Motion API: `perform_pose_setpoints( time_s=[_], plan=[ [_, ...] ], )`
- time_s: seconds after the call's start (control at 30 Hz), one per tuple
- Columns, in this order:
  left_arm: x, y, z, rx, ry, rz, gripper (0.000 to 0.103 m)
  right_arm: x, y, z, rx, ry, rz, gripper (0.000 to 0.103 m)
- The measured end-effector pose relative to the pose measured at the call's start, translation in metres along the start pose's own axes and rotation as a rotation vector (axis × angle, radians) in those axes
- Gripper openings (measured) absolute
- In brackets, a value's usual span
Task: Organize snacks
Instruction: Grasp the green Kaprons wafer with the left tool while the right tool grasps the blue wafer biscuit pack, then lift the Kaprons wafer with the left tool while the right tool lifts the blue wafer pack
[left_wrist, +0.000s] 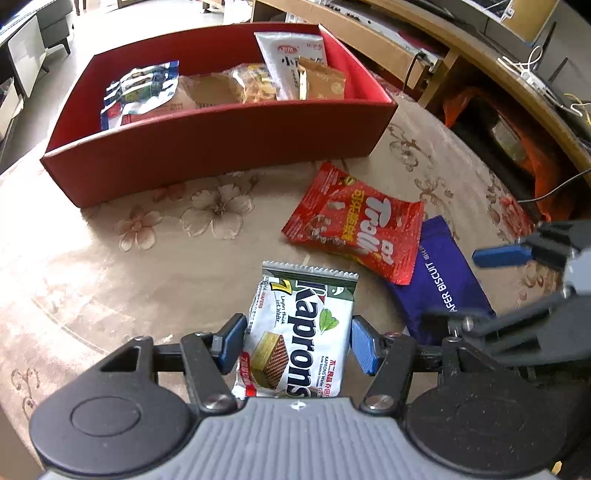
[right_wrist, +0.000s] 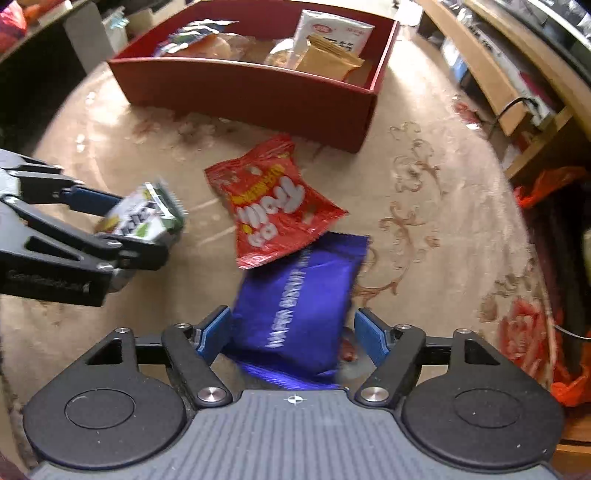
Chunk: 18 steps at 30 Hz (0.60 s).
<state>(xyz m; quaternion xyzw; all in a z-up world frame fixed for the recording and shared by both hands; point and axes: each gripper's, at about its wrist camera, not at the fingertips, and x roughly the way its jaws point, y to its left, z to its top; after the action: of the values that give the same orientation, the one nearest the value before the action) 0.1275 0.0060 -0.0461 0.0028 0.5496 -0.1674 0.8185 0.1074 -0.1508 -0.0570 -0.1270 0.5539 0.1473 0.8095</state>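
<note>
Three snack packs are out of the box right now, and I've got a gripper over two of them. My left gripper (left_wrist: 298, 341) is clenched on the white-and-green Kaprons wafer pack (left_wrist: 299, 332), blue pads pressed on both long sides, and from my right wrist view the pack looks lifted a bit off the counter (left_wrist: 110, 277). My right gripper (right_wrist: 293, 334) is pointing down over the blue wafer biscuit pack (right_wrist: 299, 306); the pack sits between the pads, the left pad looks right at its edge and the right one stands a little clear, so I'd call it released, not squeezing anything. That view is blurry, so take the exact contact with a grain of salt. The blue pack lies flat on the counter, and the red Trolli gummy bag (left_wrist: 354, 229) lies with one corner overlapping its top end, just beyond my wafer pack and to its right. Past all that is the red box (left_wrist: 221, 140), sitting on the flowery beige counter cover, already holding several packs: a blue-and-white one (left_wrist: 140, 88) at the left, some tan and yellowish ones in the middle, and a tall white pouch (left_wrist: 291, 55) leaning at the right end with a brown packet (left_wrist: 321, 79) in front of it.
</note>
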Motion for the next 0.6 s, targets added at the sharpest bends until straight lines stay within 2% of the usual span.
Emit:
perform_pose_setpoints(
  time_s=[0.1,0.23,0.43,0.6],
  plan=[
    [0.005,-0.001,0.000,0.001,0.016,0.008,0.059,0.011,-0.012,0.007,0.072,0.023,-0.018,0.087],
    [0.011,-0.001,0.001,0.006,0.030,0.033,0.059,0.013,-0.010,0.010,0.059,0.019,-0.022,0.086],
    [0.012,-0.001,0.001,0.011,0.020,0.060,0.061,0.012,-0.003,0.008,0.036,0.005,-0.087,0.086],
    [0.016,-0.008,0.000,0.054,0.020,0.098,0.062,0.016,-0.001,0.008,0.044,0.012,-0.093,0.084]
  ],
)
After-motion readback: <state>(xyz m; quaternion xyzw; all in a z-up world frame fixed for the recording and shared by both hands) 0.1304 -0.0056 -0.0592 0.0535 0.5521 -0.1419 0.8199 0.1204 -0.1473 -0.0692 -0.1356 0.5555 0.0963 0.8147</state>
